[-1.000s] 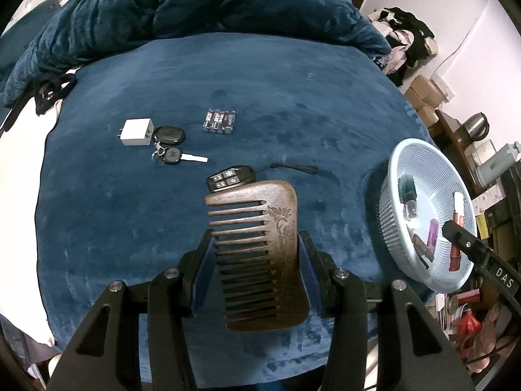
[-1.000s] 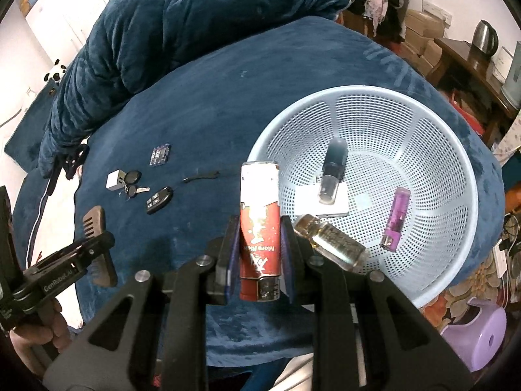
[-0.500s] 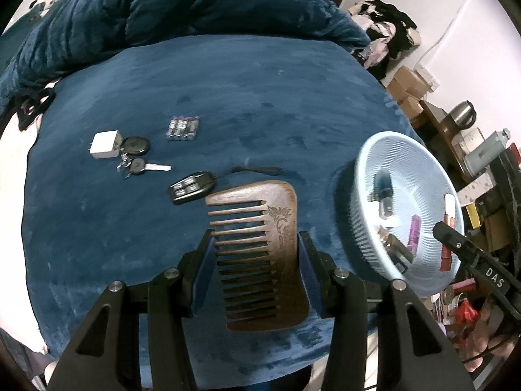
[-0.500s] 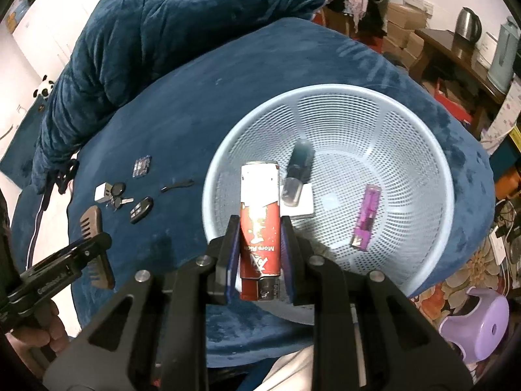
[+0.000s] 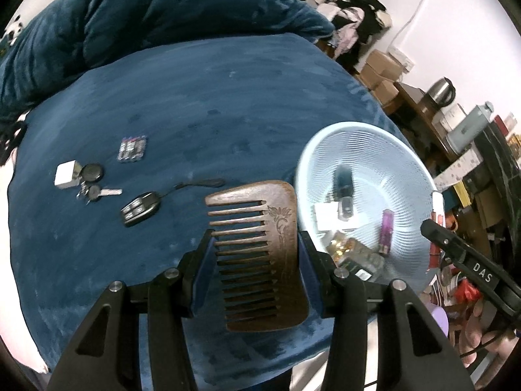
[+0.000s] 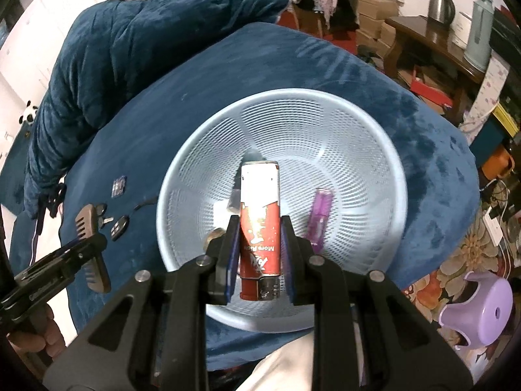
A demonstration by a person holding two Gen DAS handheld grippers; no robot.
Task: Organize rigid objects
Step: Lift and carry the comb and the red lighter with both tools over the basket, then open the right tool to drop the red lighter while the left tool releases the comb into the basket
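My left gripper (image 5: 254, 244) is shut on a brown wooden comb (image 5: 260, 247) and holds it above the blue cloth, just left of the pale blue mesh basket (image 5: 407, 163). My right gripper (image 6: 259, 228) is shut on a red and white lighter (image 6: 260, 221) and holds it over the basket (image 6: 374, 150). In the basket lie a purple lighter (image 6: 320, 218), a dark bottle (image 5: 344, 189), a white card (image 5: 325, 218) and a clear glass bottle (image 5: 355, 254). The comb also shows in the right wrist view (image 6: 94, 260).
On the cloth to the left lie a black key fob (image 5: 140, 208), a key bunch (image 5: 92, 182), a white charger (image 5: 66, 175) and a battery pack (image 5: 133, 147). A crumpled blue blanket (image 5: 146, 16) lies behind. A purple stool (image 6: 475, 309) stands on the floor.
Both grippers moved toward the basket. The left carried the comb rightward to its rim. The right carried the lighter from the rim to over the basket's middle.
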